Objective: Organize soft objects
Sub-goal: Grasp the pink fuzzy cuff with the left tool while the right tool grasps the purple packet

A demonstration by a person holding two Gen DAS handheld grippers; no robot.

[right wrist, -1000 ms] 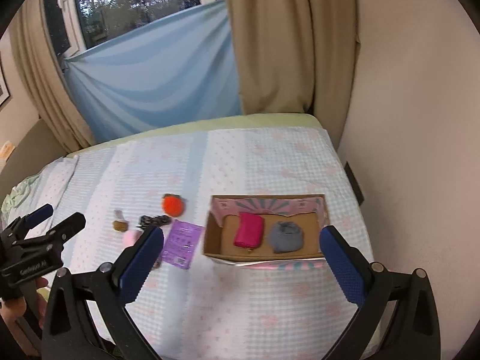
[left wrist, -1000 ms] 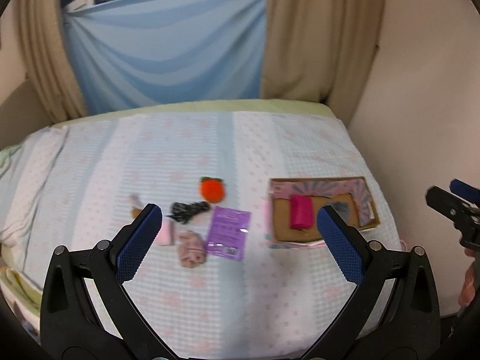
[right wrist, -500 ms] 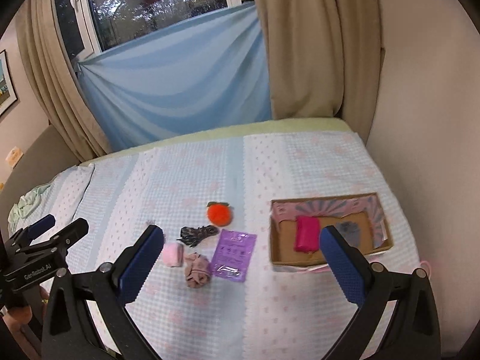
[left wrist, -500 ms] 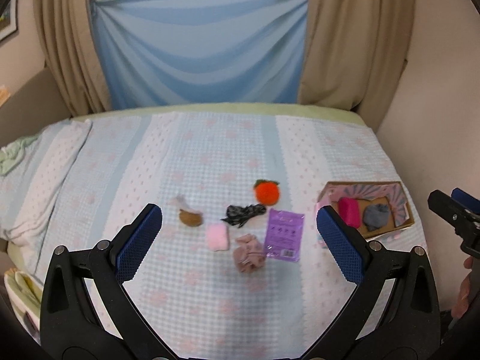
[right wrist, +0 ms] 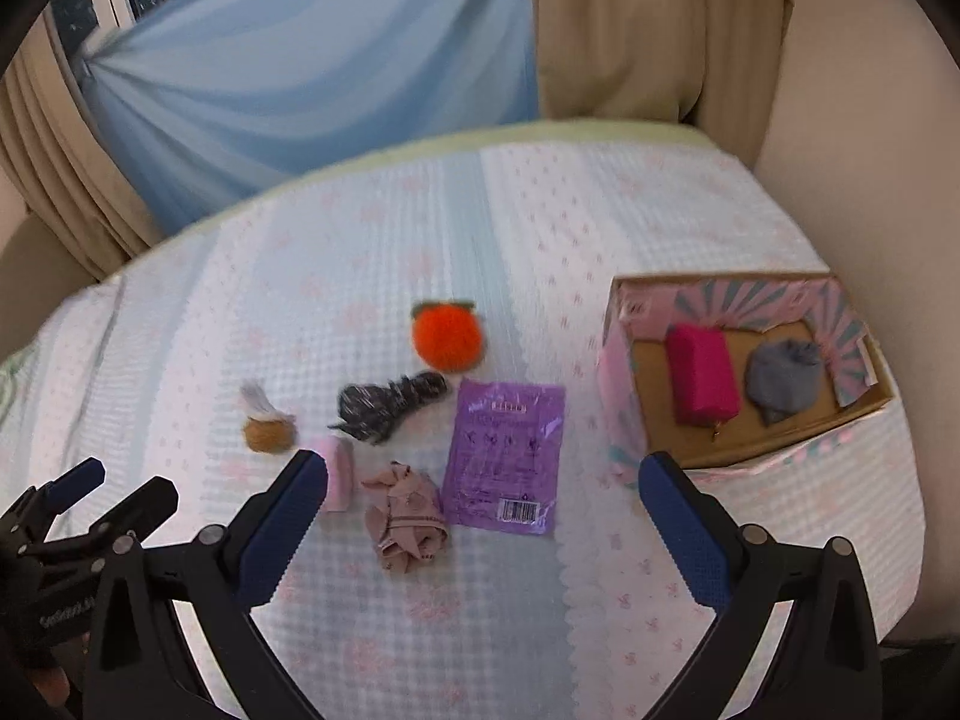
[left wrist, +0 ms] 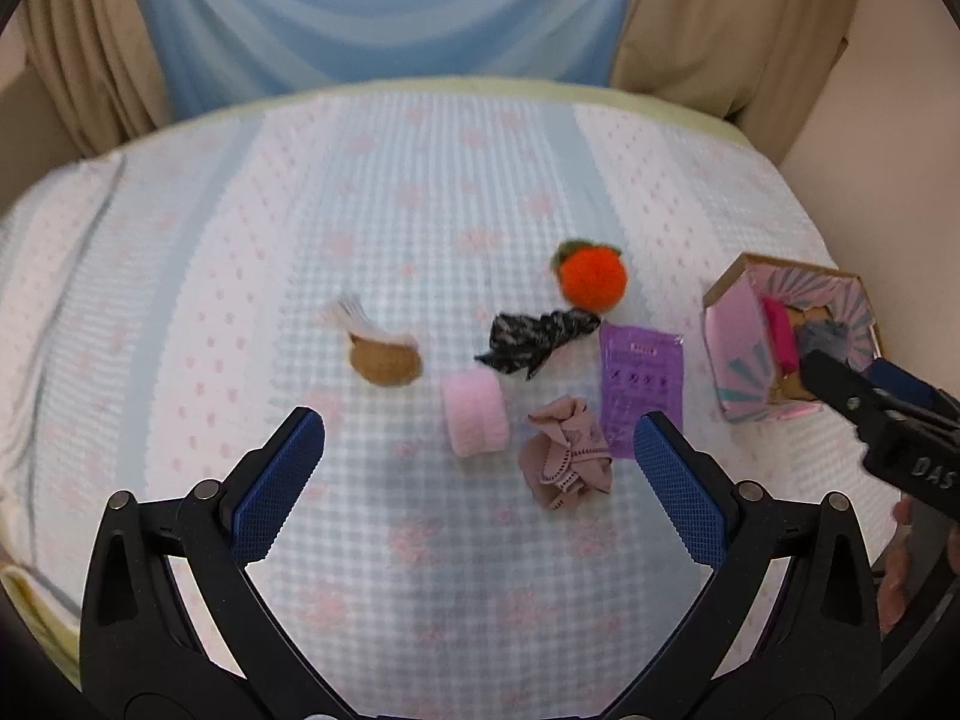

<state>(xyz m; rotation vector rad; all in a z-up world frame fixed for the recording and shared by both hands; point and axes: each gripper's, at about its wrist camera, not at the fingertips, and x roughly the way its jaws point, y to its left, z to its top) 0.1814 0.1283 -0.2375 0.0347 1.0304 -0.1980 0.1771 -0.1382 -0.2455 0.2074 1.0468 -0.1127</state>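
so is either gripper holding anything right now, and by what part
Nothing is held. The left gripper and right gripper are both open and empty above the bed, with the soft items lying loose below.

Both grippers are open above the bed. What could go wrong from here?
1. The pink roll, beige cloth and black fabric lie close together, so open jaws might pinch two at once or snag the bedspread.
2. The purple packet lies flat and looks hard to pick up.
3. The right gripper partly hides the box from the left camera.
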